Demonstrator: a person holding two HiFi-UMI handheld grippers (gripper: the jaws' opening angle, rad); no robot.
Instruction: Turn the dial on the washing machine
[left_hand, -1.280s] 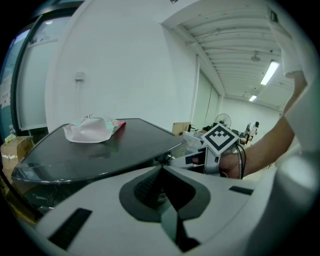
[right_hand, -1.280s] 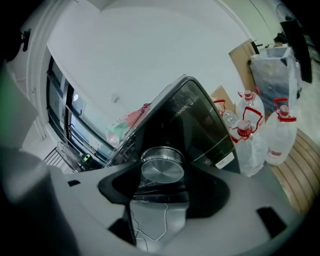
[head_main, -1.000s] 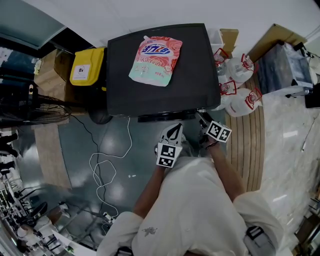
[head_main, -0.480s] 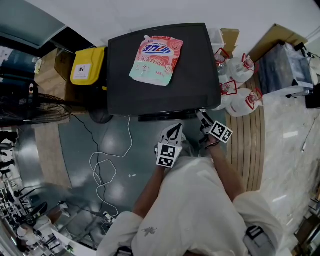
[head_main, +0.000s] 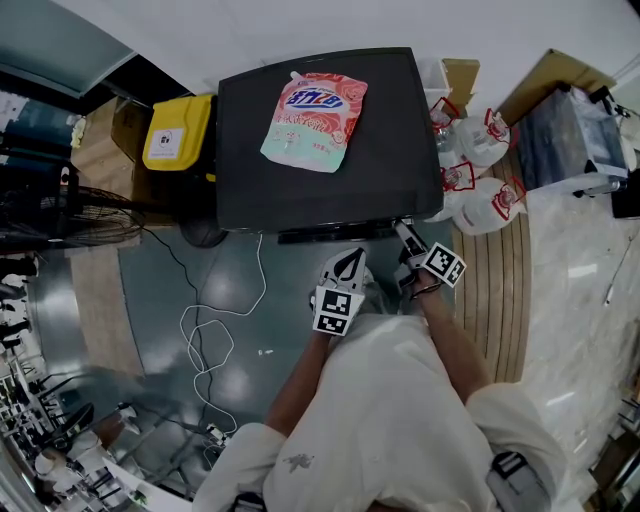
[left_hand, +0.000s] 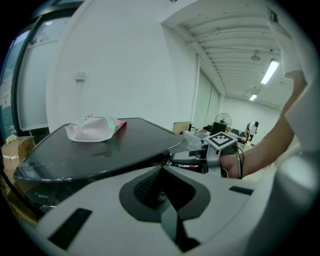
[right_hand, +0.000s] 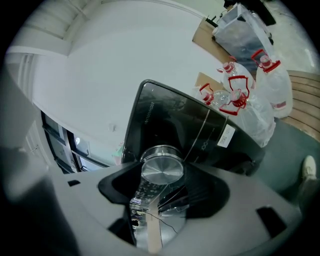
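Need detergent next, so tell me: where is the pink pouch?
In the head view, the pink pouch lies on top of the black washing machine, toward its far edge, right of the yellow bin.

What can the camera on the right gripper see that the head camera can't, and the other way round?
Only the right gripper view: the silver dial on the front of the washing machine, clamped between the jaws of the right gripper.

Only the head view: the yellow bin beside the machine, the white cable on the floor, and the left gripper, held back from the machine.

Both: the dark washing machine and the white bags with red trim beside it.
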